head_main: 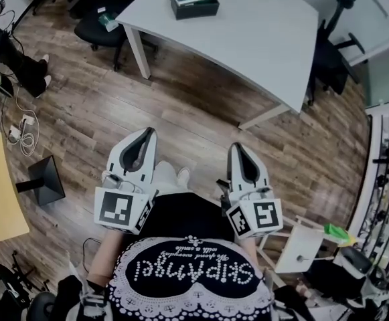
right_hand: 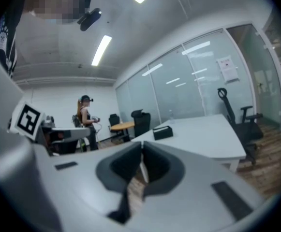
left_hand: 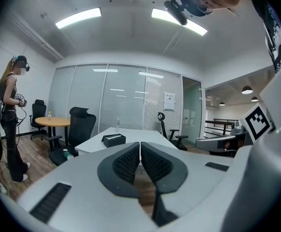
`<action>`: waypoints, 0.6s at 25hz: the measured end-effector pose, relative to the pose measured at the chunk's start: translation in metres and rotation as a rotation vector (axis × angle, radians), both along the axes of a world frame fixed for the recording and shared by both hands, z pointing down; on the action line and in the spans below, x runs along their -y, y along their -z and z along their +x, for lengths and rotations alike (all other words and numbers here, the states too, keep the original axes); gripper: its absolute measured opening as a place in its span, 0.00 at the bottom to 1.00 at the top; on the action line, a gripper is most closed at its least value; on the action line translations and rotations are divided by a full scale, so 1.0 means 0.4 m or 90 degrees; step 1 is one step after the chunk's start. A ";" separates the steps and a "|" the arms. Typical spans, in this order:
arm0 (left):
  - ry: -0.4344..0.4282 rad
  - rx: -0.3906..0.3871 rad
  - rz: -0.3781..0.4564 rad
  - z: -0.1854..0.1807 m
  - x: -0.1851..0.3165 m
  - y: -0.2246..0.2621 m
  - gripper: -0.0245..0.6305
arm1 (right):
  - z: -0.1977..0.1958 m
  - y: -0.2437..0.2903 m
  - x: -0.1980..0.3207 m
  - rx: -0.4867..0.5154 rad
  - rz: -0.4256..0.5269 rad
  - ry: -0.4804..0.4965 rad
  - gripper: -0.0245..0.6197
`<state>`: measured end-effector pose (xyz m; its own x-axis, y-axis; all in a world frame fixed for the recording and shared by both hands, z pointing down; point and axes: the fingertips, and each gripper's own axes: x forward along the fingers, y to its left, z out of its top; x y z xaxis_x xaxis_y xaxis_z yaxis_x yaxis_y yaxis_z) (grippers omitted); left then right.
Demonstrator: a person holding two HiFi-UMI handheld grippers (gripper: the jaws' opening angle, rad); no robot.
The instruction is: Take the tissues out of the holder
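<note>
The black tissue holder sits on the far side of a white table, with a pale tissue pack showing in its open top. Both grippers are held over the wooden floor, well short of the table. My left gripper is shut with nothing between its pads. My right gripper is also shut and empty. In the left gripper view the holder lies beyond the shut jaws of the left gripper. In the right gripper view the holder stands on the table past the right gripper.
A black office chair stands at the table's left corner and another at its right. A person stands by a round wooden table. A black stand and cables lie on the floor at the left.
</note>
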<state>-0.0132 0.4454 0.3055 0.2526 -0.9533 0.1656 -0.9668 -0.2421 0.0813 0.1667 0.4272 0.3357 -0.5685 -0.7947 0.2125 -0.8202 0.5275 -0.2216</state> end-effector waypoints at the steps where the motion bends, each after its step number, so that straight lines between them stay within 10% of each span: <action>1: 0.007 -0.004 0.003 -0.002 -0.003 0.000 0.08 | 0.005 -0.004 -0.003 0.000 0.000 0.001 0.09; 15: -0.015 -0.009 -0.007 0.007 0.078 -0.009 0.08 | 0.009 -0.031 0.054 0.008 -0.019 -0.010 0.09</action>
<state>-0.0104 0.4142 0.3089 0.2768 -0.9455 0.1717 -0.9598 -0.2633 0.0973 0.1705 0.4055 0.3483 -0.5584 -0.7971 0.2300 -0.8257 0.5071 -0.2474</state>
